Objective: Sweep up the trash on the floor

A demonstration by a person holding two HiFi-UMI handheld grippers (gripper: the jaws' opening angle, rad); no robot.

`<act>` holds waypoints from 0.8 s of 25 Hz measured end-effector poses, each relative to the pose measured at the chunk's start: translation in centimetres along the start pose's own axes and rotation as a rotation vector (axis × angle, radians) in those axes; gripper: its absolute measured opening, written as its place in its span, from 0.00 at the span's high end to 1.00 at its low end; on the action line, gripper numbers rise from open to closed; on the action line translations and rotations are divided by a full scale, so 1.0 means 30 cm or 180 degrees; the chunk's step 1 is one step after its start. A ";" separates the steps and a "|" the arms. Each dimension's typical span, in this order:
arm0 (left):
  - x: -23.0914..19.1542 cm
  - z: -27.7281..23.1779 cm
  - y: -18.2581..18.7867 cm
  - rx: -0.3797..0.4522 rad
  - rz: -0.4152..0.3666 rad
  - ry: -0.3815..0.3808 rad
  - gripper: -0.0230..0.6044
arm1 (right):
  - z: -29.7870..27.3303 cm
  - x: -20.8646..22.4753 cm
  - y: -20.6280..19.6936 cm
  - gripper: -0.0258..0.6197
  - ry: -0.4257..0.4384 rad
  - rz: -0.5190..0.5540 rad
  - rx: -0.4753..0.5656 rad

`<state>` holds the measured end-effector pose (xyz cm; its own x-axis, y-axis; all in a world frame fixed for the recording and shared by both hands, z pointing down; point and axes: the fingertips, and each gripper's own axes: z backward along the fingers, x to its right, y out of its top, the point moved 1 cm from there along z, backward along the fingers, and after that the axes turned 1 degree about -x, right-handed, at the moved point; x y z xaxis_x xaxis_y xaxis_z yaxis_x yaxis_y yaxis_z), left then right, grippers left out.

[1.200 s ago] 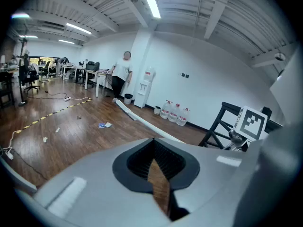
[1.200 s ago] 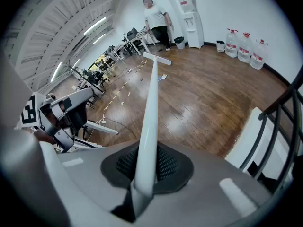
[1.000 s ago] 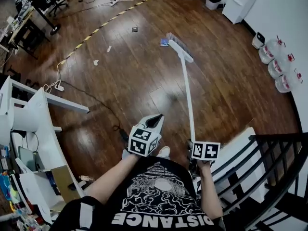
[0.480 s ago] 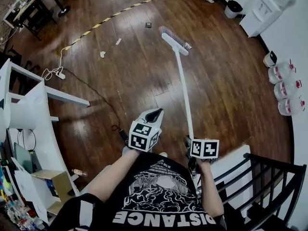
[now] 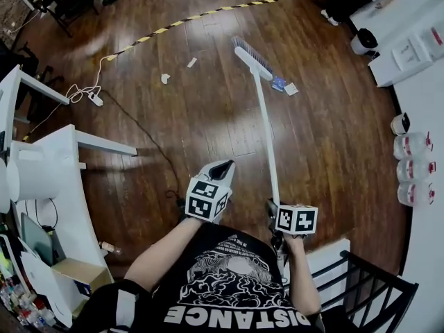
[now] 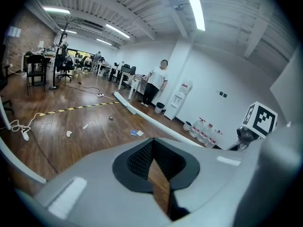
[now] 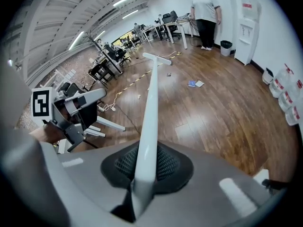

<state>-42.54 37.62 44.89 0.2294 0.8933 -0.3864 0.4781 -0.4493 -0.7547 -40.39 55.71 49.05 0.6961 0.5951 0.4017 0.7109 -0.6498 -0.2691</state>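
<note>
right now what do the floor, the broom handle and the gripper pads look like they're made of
The floor looks like wood planks or wood-look laminate with a glossy finish: plank seams, grain and light reflections show.
The broom handle is smooth and white, either plastic or painted metal; the look leaves it open.
The gripper pads are matte black, probably rubber, with a fine dimpled texture.

tee [image 5: 232,286]: black, white print | left gripper [image 5: 223,167], right gripper [image 5: 270,206]: pale grey, black-white marker cubes [image 5: 207,200]

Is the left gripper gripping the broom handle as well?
No: the left gripper has nothing between its jaws; only the right gripper is clamped on the broom handle.
</note>
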 end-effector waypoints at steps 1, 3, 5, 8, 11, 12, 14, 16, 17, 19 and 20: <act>-0.041 -0.003 0.018 0.0016 0.0042 0.0023 0.96 | -0.021 -0.018 0.038 0.89 -0.0001 0.0040 -0.0022; -0.114 -0.007 0.056 0.0052 0.0110 0.0066 0.96 | -0.057 -0.052 0.110 0.89 -0.0006 0.0134 -0.0069; -0.175 -0.009 0.088 0.0088 0.0157 0.0119 0.96 | -0.089 -0.082 0.175 0.89 -0.0012 0.0249 -0.0114; -0.251 -0.011 0.133 0.0138 0.0220 0.0213 0.96 | -0.130 -0.119 0.257 0.89 -0.0015 0.0420 -0.0174; -0.312 -0.015 0.170 0.0179 0.0284 0.0315 0.96 | -0.165 -0.142 0.322 0.89 -0.0011 0.0593 -0.0236; -0.333 -0.017 0.180 0.0185 0.0306 0.0349 0.96 | -0.178 -0.148 0.344 0.89 -0.0007 0.0654 -0.0256; -0.375 -0.023 0.199 0.0192 0.0346 0.0414 0.96 | -0.209 -0.158 0.388 0.89 0.0001 0.0773 -0.0306; -0.420 -0.031 0.216 0.0199 0.0389 0.0491 0.96 | -0.246 -0.163 0.431 0.89 0.0006 0.0904 -0.0376; -0.443 -0.038 0.225 0.0202 0.0415 0.0534 0.96 | -0.266 -0.164 0.454 0.89 0.0005 0.0976 -0.0415; -0.493 -0.061 0.250 0.0206 0.0462 0.0622 0.96 | -0.307 -0.159 0.511 0.89 -0.0007 0.1126 -0.0494; -0.518 -0.075 0.266 0.0208 0.0484 0.0665 0.96 | -0.327 -0.154 0.543 0.89 -0.0018 0.1200 -0.0534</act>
<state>-40.37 20.17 46.07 0.4677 0.7955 -0.3853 0.3707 -0.5722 -0.7315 -33.01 37.74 51.39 0.9054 0.3029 0.2975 0.3800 -0.8907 -0.2497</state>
